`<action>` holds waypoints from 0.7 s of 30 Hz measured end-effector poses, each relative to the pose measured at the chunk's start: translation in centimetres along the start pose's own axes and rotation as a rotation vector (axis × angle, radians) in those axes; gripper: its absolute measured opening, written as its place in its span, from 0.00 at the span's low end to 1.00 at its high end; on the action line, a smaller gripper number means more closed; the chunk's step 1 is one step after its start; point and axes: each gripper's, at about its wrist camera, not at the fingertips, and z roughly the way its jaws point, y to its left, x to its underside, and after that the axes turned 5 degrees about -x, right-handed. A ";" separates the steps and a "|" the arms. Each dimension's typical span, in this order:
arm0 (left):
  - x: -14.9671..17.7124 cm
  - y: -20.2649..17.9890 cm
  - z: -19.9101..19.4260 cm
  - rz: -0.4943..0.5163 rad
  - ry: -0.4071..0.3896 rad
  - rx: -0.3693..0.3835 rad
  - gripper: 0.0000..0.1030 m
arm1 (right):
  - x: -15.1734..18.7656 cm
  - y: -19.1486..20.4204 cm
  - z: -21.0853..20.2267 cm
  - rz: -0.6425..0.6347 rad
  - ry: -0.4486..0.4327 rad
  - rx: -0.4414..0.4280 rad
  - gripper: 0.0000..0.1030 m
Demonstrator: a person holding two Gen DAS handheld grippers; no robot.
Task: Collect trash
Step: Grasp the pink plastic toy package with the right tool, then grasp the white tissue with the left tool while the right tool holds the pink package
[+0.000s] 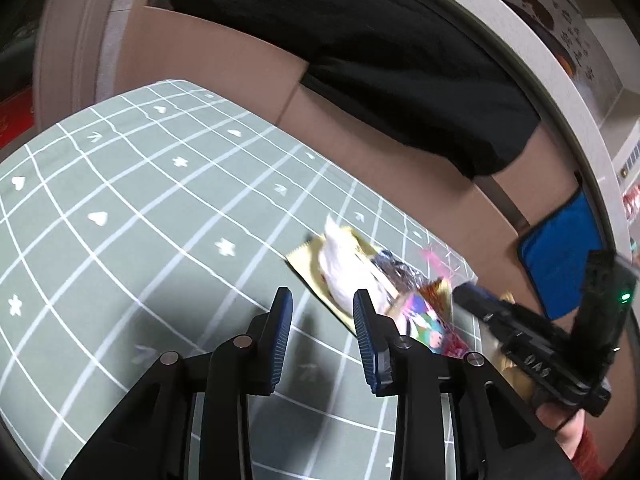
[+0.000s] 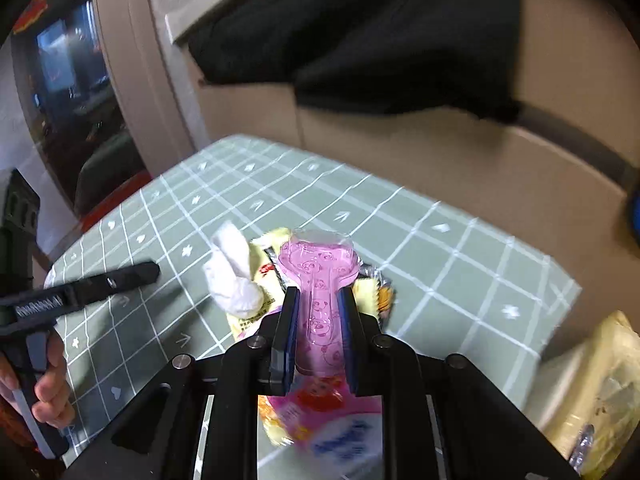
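A pile of trash lies near the edge of the green grid tablecloth (image 2: pixel 440 264): a crumpled white tissue (image 2: pixel 234 280), a yellow wrapper (image 2: pixel 262 258) and colourful wrappers. My right gripper (image 2: pixel 319 294) is shut on a pink clear plastic blister pack (image 2: pixel 316 264), which sticks out forward over the pile. In the left wrist view the tissue (image 1: pixel 344 268), the yellow wrapper (image 1: pixel 306 260) and a colourful wrapper (image 1: pixel 428 320) lie just ahead and right of my left gripper (image 1: pixel 322 294). It is open with nothing between its fingers. The right gripper (image 1: pixel 464 292) comes in from the right.
A cardboard box (image 1: pixel 256 76) stands behind the table with a black cloth (image 1: pixel 360 40) draped over it. A blue cloth (image 1: pixel 560 256) hangs at the right. A pale yellow plastic bag (image 2: pixel 600 392) sits below the table's right edge. A hand (image 2: pixel 48 392) holds the left gripper.
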 end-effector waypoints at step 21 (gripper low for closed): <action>-0.8 -4.6 6.7 -0.017 0.082 -0.173 0.25 | 4.1 -5.2 -4.5 0.147 -0.090 -0.027 0.17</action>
